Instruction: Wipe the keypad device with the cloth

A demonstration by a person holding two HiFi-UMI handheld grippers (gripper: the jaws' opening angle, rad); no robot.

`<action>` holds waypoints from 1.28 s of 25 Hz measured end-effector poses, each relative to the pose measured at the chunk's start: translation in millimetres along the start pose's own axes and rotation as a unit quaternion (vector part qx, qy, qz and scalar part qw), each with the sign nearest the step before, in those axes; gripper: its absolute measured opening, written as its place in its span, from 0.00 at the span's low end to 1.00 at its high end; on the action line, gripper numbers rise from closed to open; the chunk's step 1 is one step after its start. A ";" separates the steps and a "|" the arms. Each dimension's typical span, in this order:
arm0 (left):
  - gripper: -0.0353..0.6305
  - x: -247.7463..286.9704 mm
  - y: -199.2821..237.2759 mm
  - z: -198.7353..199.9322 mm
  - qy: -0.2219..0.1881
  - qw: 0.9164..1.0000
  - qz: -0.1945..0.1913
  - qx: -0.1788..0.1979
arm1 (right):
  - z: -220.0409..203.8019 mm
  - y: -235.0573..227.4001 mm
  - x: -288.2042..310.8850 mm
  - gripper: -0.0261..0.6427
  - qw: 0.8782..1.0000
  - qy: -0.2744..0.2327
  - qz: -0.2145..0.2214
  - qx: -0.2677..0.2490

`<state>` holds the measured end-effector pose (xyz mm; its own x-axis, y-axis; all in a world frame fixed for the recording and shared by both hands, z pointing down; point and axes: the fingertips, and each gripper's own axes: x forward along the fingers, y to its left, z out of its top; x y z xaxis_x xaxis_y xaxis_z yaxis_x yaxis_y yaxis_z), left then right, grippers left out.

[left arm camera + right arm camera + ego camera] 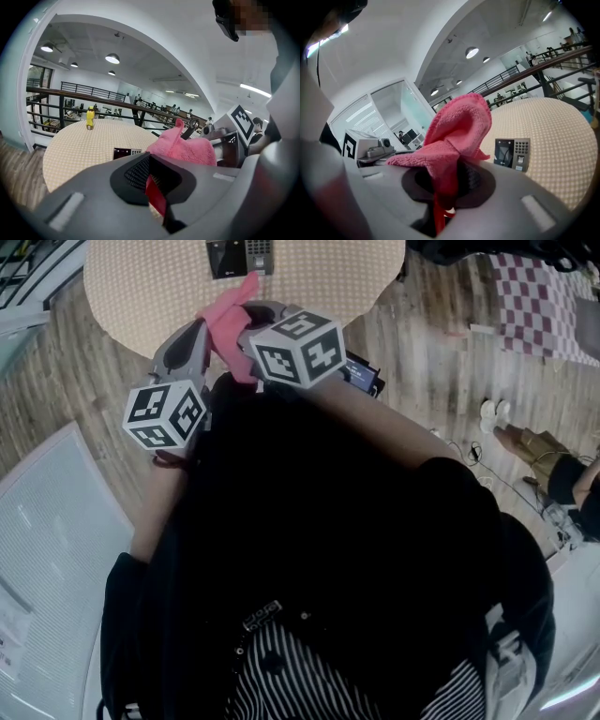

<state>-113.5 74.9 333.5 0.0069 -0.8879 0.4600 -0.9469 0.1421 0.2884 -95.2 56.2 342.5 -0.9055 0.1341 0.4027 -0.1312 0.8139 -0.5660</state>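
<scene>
Biggest thing here is the round table (pixel 141 296) with the beige woven top. The person stands at its near edge and holds both grippers close together over that edge. The right gripper (pixel 446 187) has its jaws clamped on the pink cloth (pixel 454 126), which bunches up above them and hangs down into the gap. The left gripper (pixel 157 190) sits just beside it, jaws closed down to a thin slot with a red strip pinched in there. That strip looks like an edge of the same cloth. The keypad device (pixel 239 257) lies flat on the table beyond the cloth, not touching it. A small yellow bottle (pixel 89 118) stands at the far side.
</scene>
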 end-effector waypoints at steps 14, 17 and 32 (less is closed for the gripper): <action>0.05 41.8 37.1 50.4 0.008 0.997 -0.075 0.035 | 58.0 -27.7 31.9 0.13 0.997 -0.039 -0.063 0.019; 0.05 53.6 48.1 57.2 0.018 0.996 -0.084 0.036 | 67.4 -36.7 42.5 0.13 0.996 -0.044 -0.073 0.027; 0.05 121.5 113.7 69.8 0.087 0.990 -0.097 0.050 | 98.5 -96.7 111.7 0.13 0.992 -0.038 -0.099 0.065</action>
<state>-242.8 -47.4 363.5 0.2379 -0.8046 0.5441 -0.9496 -0.0748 0.3045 -223.4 -63.2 371.3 -0.8836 -0.0687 0.4632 -0.3565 0.7401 -0.5702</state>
